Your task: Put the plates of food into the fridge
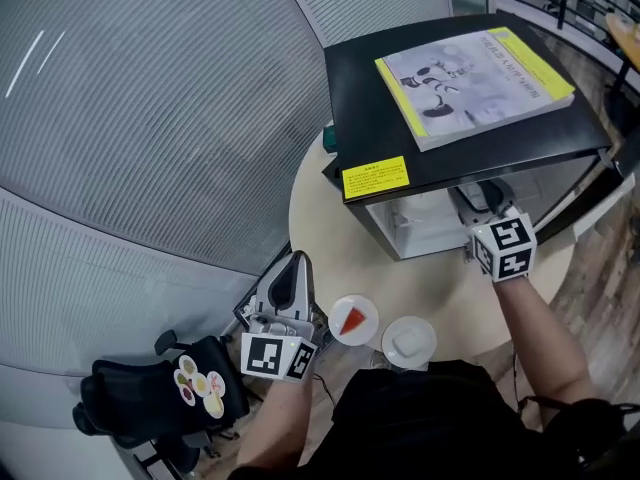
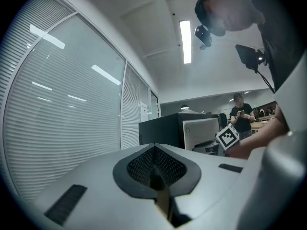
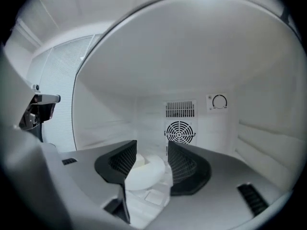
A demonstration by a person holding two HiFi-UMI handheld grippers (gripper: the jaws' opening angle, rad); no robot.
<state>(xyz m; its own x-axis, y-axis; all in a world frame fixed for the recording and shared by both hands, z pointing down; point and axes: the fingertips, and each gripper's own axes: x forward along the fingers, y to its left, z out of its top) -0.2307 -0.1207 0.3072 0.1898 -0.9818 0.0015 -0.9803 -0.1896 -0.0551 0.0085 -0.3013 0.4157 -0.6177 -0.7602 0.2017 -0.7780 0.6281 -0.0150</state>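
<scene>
A black mini fridge (image 1: 400, 118) stands open on the round table (image 1: 325, 218). My right gripper (image 1: 478, 200) reaches into its white inside. Its jaws are open, and a white plate of pale food (image 3: 144, 172) lies on the fridge floor between and below them, not pinched. Two more plates sit at the table's near edge: one with a red wedge (image 1: 353, 320) and one with white food (image 1: 409, 341). My left gripper (image 1: 297, 260) hovers just left of the red-wedge plate, shut and empty; in its own view the left gripper (image 2: 154, 150) points toward the fridge (image 2: 163, 128).
A book (image 1: 480, 78) lies on the fridge top, and a yellow label (image 1: 375, 178) is on its front edge. A black bag with stickers (image 1: 170, 388) sits left of the table by the blind-covered glass wall (image 1: 150, 118). A person (image 2: 241, 113) stands far off.
</scene>
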